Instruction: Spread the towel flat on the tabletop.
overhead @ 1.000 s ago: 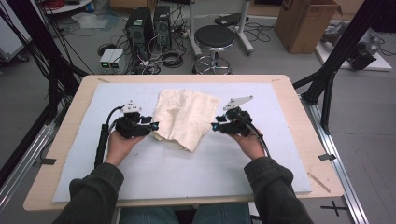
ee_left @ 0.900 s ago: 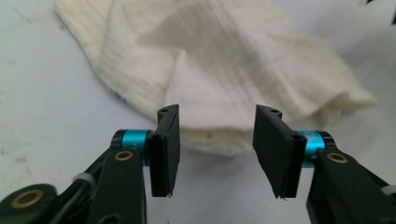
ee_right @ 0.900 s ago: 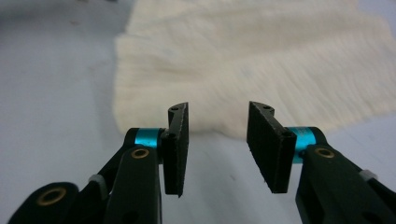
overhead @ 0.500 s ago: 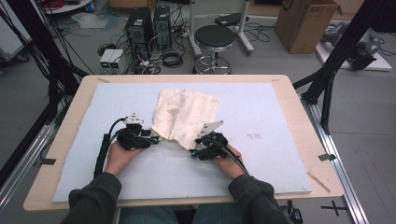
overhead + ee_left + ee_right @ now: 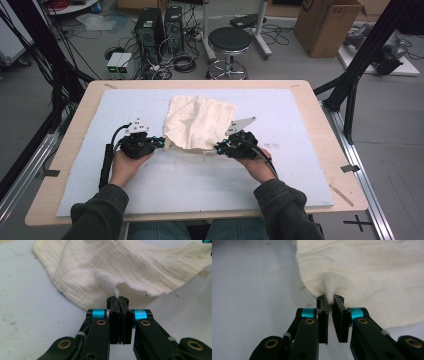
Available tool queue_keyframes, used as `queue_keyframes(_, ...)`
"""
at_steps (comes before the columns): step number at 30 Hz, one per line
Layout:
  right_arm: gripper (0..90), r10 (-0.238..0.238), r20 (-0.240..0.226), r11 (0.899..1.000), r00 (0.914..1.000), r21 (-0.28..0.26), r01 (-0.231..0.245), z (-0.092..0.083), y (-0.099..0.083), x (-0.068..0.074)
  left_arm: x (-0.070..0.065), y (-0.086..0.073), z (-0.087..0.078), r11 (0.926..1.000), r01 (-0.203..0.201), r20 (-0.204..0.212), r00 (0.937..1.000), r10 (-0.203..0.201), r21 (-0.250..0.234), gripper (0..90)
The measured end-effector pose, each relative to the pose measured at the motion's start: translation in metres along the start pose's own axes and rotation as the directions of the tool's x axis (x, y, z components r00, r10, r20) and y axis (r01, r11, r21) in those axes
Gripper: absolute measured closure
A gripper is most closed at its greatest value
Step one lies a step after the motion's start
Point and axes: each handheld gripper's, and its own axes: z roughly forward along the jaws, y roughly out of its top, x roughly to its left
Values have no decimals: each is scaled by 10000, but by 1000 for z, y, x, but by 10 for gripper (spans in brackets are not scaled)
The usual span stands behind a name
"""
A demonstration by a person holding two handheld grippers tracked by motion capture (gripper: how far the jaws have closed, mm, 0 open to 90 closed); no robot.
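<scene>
The left gripper (image 5: 117,298) pinches a raised fold of the cream cloth (image 5: 130,267).

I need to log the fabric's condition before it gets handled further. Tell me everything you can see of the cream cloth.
The cream cloth is a soft, crinkled gauze-like fabric, lying rumpled and partly folded on the pale blue mat, near its middle. Its near edge is pinched at two points: the left gripper is shut on a small raised peak of the hem, and the right gripper nips another fold, jaws just closed in. A few faint smudges show.
</scene>
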Motion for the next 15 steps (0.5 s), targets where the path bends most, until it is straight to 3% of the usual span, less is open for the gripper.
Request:
queue_keyframes(6,826,-301,-67,9994,9995,137,302,-37,2,-5,-14,10,-19,9976,-674,213,9975,677,-145,880)
queue_keyframes(8,739,-251,-161,9995,9996,164,253,-48,1,-6,-22,11,-25,9950,-987,496,9938,992,-128,880)
queue_keyframes(9,687,37,-360,9999,9993,118,-33,-54,0,-7,-26,11,-27,9934,-1143,585,9917,1147,-106,877)
queue_keyframes(12,690,67,-299,9999,9995,-116,-70,-55,-3,-8,-31,10,-29,9910,-1335,764,9882,1329,24,832)
queue_keyframes(13,691,154,-184,9999,9997,-67,-155,-53,-6,-9,-31,9,-28,9903,-1380,719,9880,1364,169,775)
queue_keyframes(15,692,183,-192,9998,9996,-67,-185,-52,-8,-9,-30,6,-26,9907,-1327,654,9893,1304,308,772)
